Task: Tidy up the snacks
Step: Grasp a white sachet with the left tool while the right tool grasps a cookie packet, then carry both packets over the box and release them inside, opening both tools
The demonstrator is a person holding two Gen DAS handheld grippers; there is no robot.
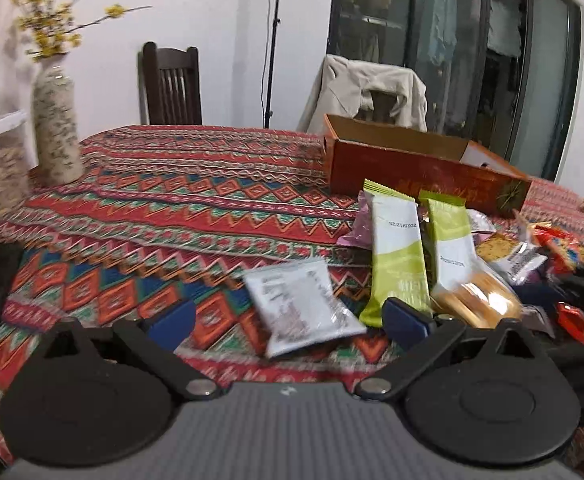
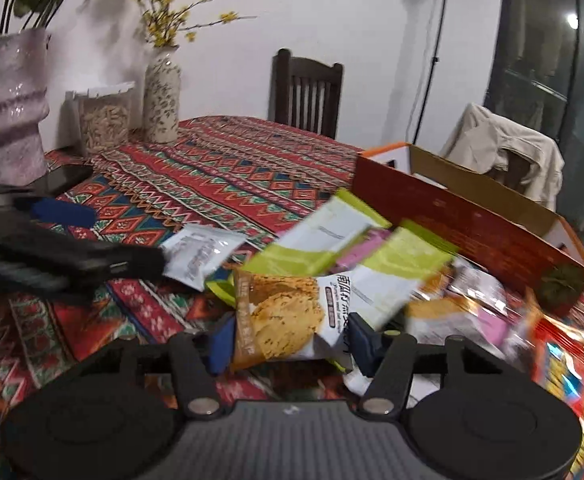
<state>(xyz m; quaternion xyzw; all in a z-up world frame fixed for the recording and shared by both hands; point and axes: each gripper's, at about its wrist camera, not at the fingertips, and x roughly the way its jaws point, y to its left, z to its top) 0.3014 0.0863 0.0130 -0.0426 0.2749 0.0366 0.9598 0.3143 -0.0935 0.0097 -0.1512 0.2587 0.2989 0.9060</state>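
Two grippers: both are working over a patterned tablecloth (image 1: pixel 164 208) strewn with snack packets, an open orange cardboard box (image 1: pixel 419 168) standing at the far side of the pile.
Right gripper (image 2: pixel 288 340): its blue pads are pressing on the two sides of a cookie packet (image 2: pixel 288 316), so it is grasping that packet.
Cookie packet's place: it is sitting between the right gripper's fingers at the near edge of the pile, overlapping two green-and-white packets (image 2: pixel 323 240) behind it; the box is lying beyond, well apart.
Cookie packet's axis: its long axis is running across the jaws, roughly left to right in the right wrist view, the white printed end rising slightly toward the right and the box.
Left gripper (image 1: pixel 288 320): its fingers are standing wide apart, released, with a silver-grey packet (image 1: pixel 303 308) lying flat between them; the pads are not touching it.
Silver-grey packet's axis: it is angling from near right to far left on the cloth.
Risk, grip: the pads appear to be catching only the packet's lower part, so I judge the slick film could be slipping or the packet sagging and twisting during a lift.
Risk, neighbours: overlapping wrappers could be dragging along with it.
Risk, arms: the two tools are working close together, so a crossing move could be knocking them.
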